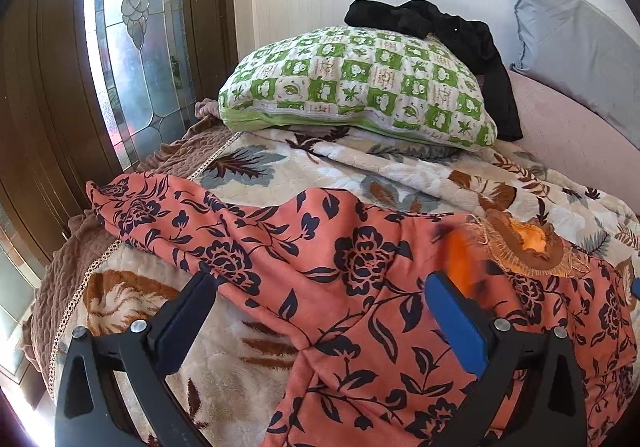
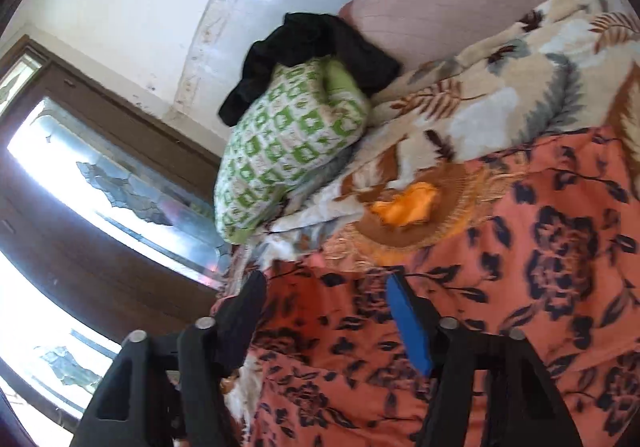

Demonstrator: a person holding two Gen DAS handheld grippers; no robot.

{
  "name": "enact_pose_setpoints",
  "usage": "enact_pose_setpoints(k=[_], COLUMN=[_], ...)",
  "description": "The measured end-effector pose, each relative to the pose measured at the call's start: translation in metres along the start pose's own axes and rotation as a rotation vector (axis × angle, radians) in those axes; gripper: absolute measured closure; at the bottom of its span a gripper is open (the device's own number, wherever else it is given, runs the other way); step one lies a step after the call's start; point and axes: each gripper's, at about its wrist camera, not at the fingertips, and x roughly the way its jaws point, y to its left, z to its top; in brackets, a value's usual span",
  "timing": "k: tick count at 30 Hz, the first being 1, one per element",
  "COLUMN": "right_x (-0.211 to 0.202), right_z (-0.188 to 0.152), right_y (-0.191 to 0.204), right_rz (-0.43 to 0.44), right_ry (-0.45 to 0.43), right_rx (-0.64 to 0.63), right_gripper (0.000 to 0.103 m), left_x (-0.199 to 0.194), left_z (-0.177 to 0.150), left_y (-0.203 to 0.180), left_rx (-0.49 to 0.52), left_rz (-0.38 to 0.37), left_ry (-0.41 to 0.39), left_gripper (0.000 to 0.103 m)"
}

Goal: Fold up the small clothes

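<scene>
A salmon-pink garment with dark blue flowers [image 1: 360,287] lies spread on the bed, one sleeve stretched to the left. Its brown embroidered neckline with orange lining [image 1: 528,243] points away from me. My left gripper [image 1: 320,287] is open, its jaws wide apart just above the garment near the sleeve. In the right wrist view the same garment [image 2: 520,267] fills the lower right, its neckline [image 2: 408,207] in the middle. My right gripper [image 2: 324,287] is open over the garment's edge, with nothing between its jaws.
A floral blanket [image 1: 360,171] covers the bed. A green-and-white checked pillow [image 1: 360,87] lies at the far side with a black garment [image 1: 460,35] draped on it. A grey pillow [image 1: 576,47] leans at the right. A wooden door with patterned glass [image 1: 136,47] stands at the left.
</scene>
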Motion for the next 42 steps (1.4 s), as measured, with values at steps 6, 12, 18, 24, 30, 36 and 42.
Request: enact_pose_setpoints(k=[6, 12, 18, 24, 30, 36, 42], right_x=[-0.013, 0.008, 0.007, 0.025, 0.022, 0.032, 0.038], right_z=[-0.008, -0.010, -0.011, -0.020, -0.022, -0.023, -0.026], right_y=[-0.085, -0.102, -0.072, -0.082, -0.084, -0.074, -0.064], right_rz=[-0.271, -0.411, -0.377, -0.354, -0.332, -0.347, -0.381], right_ry=[0.012, 0.094, 0.087, 0.161, 0.154, 0.149, 0.154], right_rx=[0.132, 0.139, 0.027, 0.079, 0.077, 0.034, -0.032], right_gripper=[0.064, 0.068, 0.065, 0.055, 0.050, 0.040, 0.034], left_x=[0.003, 0.044, 0.073, 0.067, 0.034, 0.011, 0.035], left_z=[-0.009, -0.028, -0.049, -0.055, -0.028, 0.019, 0.035], left_y=[-0.038, -0.081, -0.096, -0.096, -0.057, 0.087, 0.248], left_rx=[0.076, 0.135, 0.140, 0.156, 0.129, -0.142, -0.397], left_rz=[-0.081, -0.123, -0.091, -0.099, -0.125, 0.028, 0.224], left_ry=[0.019, 0.214, 0.346, 0.341, 0.273, 0.173, 0.235], left_gripper=[0.000, 0.000, 0.000, 0.000, 0.000, 0.000, 0.000])
